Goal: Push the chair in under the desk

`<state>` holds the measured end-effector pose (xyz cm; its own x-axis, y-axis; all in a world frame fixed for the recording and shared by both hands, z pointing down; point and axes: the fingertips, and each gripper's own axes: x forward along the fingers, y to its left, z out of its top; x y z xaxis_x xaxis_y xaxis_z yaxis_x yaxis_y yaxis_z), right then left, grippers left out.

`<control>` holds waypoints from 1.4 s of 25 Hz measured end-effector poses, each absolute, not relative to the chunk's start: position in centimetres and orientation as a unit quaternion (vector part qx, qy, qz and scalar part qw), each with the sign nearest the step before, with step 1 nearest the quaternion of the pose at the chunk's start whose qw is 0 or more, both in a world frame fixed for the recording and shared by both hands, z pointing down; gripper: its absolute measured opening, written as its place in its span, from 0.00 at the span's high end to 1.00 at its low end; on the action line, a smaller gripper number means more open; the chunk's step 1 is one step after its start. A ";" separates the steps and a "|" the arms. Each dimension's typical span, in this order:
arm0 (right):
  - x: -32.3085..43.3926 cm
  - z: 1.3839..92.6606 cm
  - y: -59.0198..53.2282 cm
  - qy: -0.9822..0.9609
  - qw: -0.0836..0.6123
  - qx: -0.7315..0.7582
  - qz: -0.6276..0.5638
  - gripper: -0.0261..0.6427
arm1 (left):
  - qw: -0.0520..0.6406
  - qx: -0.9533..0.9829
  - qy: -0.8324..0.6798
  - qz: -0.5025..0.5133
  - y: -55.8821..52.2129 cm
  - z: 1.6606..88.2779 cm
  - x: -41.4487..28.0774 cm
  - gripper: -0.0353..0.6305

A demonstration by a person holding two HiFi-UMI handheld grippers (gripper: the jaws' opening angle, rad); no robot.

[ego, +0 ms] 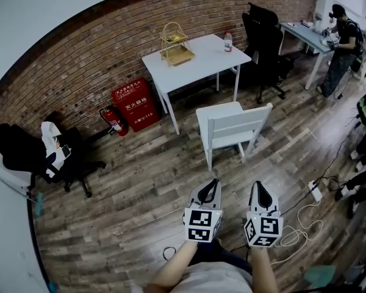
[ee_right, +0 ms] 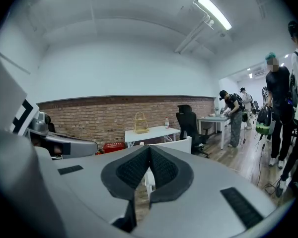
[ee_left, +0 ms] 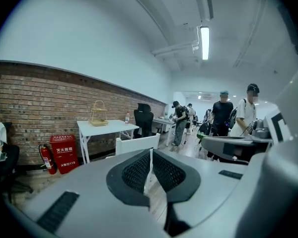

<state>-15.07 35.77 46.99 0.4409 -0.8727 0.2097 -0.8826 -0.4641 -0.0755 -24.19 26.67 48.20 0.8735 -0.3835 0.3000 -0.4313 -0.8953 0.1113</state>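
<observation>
**Head view.** The left gripper point(ego: 214, 182) and the right gripper point(ego: 258, 185) are held side by side low in the frame, both pointing forward at the white chair point(ego: 232, 130). Both are clenched on nothing. The chair stands on the wooden floor point(ego: 128, 206) ahead of the grippers and apart from them. Its slatted backrest faces the grippers and its seat faces the white desk point(ego: 195, 57). The chair stands in front of the desk, toward the desk's right end, with its seat not under the desktop. A wire basket point(ego: 175, 44) and a bottle point(ego: 228, 41) stand on the desk. A red cabinet point(ego: 134, 104) and a fire extinguisher point(ego: 113, 121) stand against the brick wall to the desk's left. A black office chair point(ego: 265, 41) stands to the desk's right.

**Left gripper view.** The jaws meet at the tips, with nothing between the pads. The top of the chair backrest point(ee_left: 136, 144) shows just above the jaw tips and slightly to their left, with no contact. The desk point(ee_left: 107, 128) stands beyond it, further left.

**Right gripper view.** The jaws are fully closed and empty. The chair backrest point(ee_right: 174, 145) appears directly behind the jaw tips and extends to their right, without touching them. The desk point(ee_right: 151, 132) stands behind the chair.
</observation>
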 end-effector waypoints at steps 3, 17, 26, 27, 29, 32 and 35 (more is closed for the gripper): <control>-14.9 47.3 35.4 -0.521 0.024 0.846 0.115 0.94 | 0.089 0.963 -0.212 0.140 26.5 48.4 -23.7 0.90; -9.4 47.6 29.8 -0.519 0.029 0.846 0.119 0.94 | 0.087 0.966 -0.202 0.136 21.0 48.5 -17.3 0.90; -5.2 46.9 24.2 -0.517 0.030 0.847 0.118 0.94 | 0.087 0.967 -0.194 0.139 15.5 47.8 -12.9 0.90; -4.8 46.8 23.7 -0.517 0.030 0.848 0.118 0.94 | 0.087 0.967 -0.193 0.140 15.0 47.9 -12.5 0.90; -4.0 46.9 22.8 -0.514 0.030 0.849 0.118 0.94 | 0.087 0.967 -0.192 0.142 14.0 48.3 -11.7 0.90; -2.9 47.1 21.6 -0.506 0.028 0.853 0.120 0.94 | 0.088 0.969 -0.186 0.139 12.6 48.3 -10.7 0.90; -2.0 47.2 20.5 -0.499 0.028 0.858 0.121 0.94 | 0.089 0.970 -0.181 0.139 11.2 48.4 -9.8 0.90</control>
